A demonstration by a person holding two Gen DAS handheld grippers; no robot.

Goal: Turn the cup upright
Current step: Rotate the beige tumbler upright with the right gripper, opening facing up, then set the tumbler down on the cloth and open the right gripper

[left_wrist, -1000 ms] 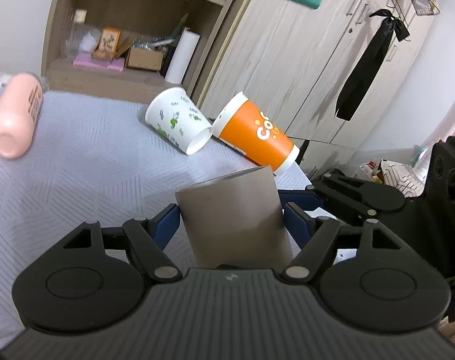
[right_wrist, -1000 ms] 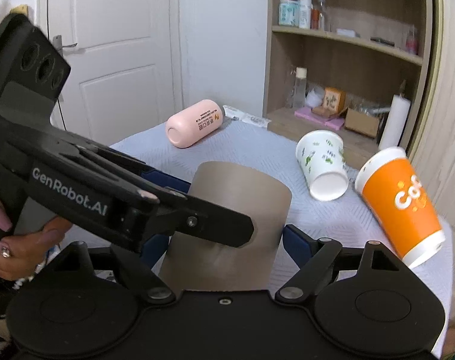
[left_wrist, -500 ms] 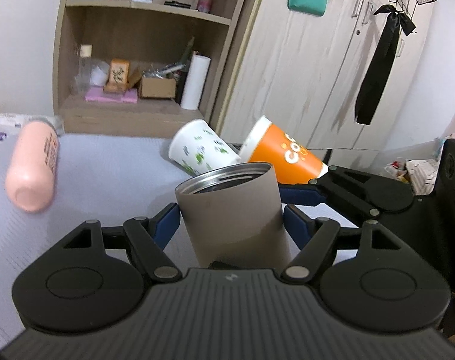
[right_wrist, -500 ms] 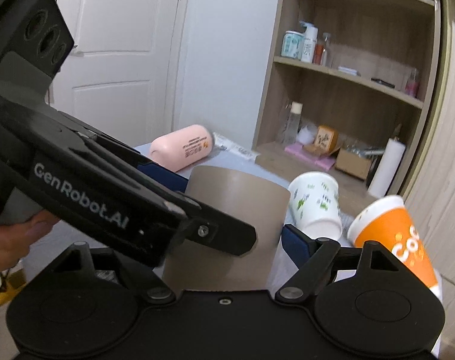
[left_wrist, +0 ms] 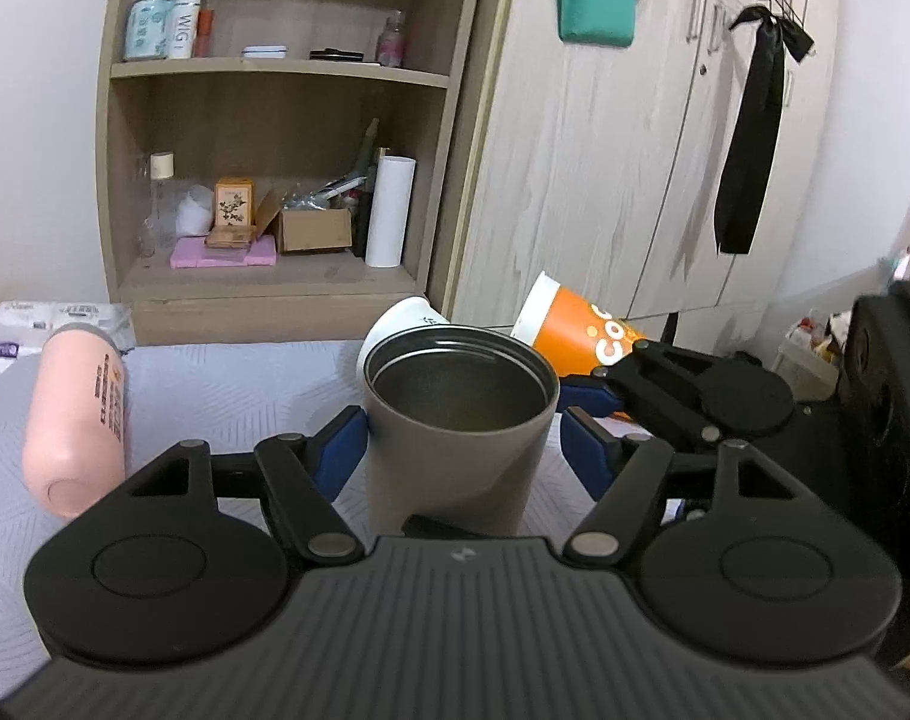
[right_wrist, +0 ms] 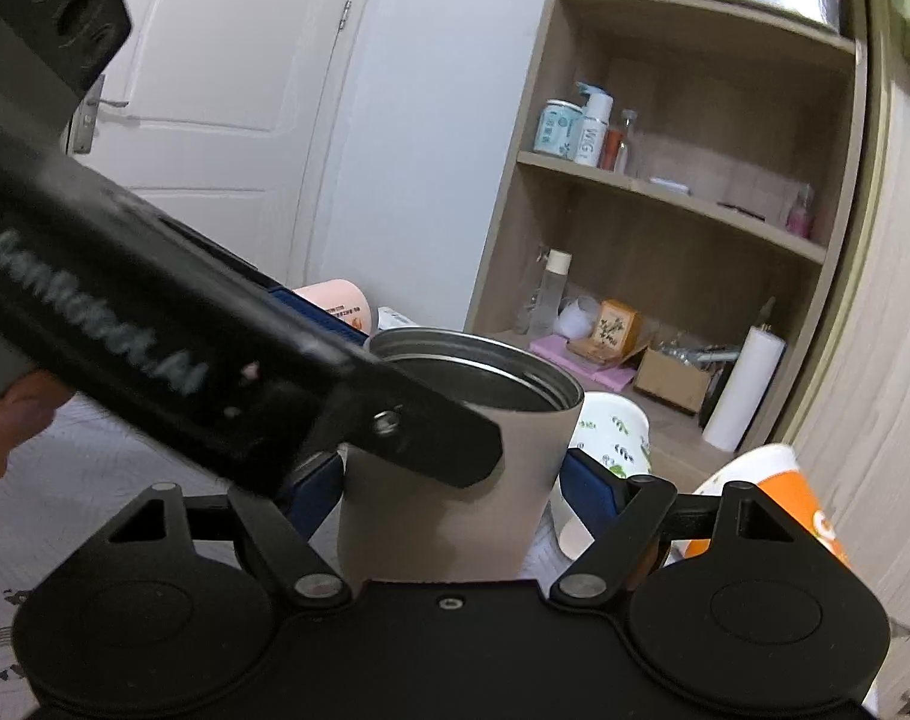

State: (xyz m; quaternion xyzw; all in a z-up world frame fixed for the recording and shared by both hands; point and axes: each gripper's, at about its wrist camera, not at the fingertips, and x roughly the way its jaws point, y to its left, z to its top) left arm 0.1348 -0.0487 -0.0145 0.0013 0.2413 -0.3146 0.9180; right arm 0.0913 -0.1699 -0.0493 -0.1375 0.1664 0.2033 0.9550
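Note:
A grey metal tumbler [left_wrist: 455, 438] stands mouth up between the blue pads of my left gripper [left_wrist: 463, 450]. It also shows in the right wrist view [right_wrist: 449, 480], between the blue pads of my right gripper [right_wrist: 455, 486]. The left pads look close to the cup's sides; the right pad of the left gripper shows a small gap. The left gripper's arm [right_wrist: 173, 348] crosses in front of the cup in the right wrist view. The cup's base is hidden behind both gripper bodies.
A pink bottle [left_wrist: 77, 414] lies on the table [left_wrist: 227, 384] at the left. A white patterned paper cup [right_wrist: 604, 438] and an orange paper cup [left_wrist: 580, 330] lie on their sides behind the tumbler. Shelves [left_wrist: 275, 180] and wardrobe doors stand beyond.
The tumbler has turned from mouth away to mouth up, its open rim and dark inside now visible. Both cameras have tilted upward with it.

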